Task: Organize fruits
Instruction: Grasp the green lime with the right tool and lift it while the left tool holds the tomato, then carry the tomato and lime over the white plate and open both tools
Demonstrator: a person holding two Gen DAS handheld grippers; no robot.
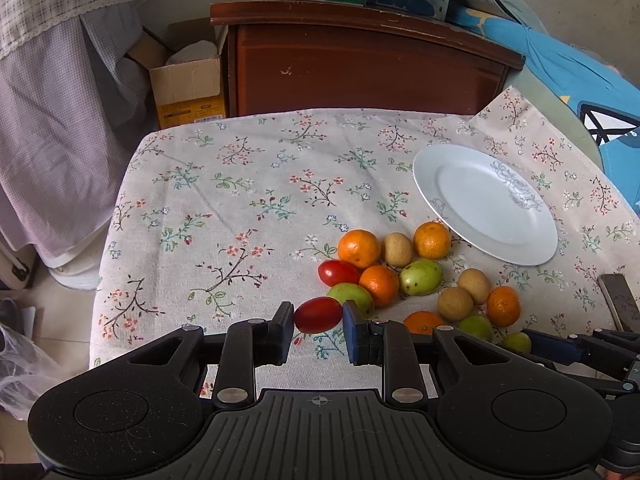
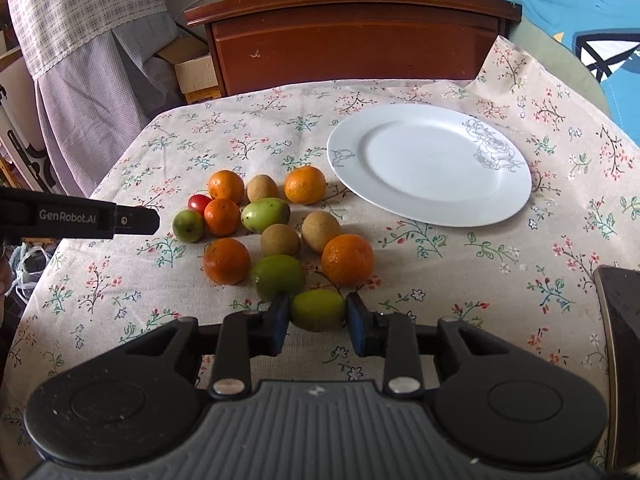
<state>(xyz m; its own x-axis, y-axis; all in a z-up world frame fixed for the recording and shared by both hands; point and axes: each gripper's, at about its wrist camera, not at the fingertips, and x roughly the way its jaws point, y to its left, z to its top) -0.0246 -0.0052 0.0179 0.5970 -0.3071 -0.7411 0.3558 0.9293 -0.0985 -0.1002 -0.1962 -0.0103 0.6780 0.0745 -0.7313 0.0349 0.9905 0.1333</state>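
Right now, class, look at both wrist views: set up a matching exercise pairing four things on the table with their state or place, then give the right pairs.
Column one:
1. cherry tomato
2. green fruit
3. white plate
4. cardboard box

Column two:
A. empty, on the tablecloth
B. on the floor beside the wooden cabinet
C. gripped in the left gripper
D. gripped in the right gripper

Pairs: 1-C, 2-D, 3-A, 4-B

Wooden cabinet [image 1: 360, 68], cardboard box [image 1: 188, 88], checked curtain [image 1: 60, 120]
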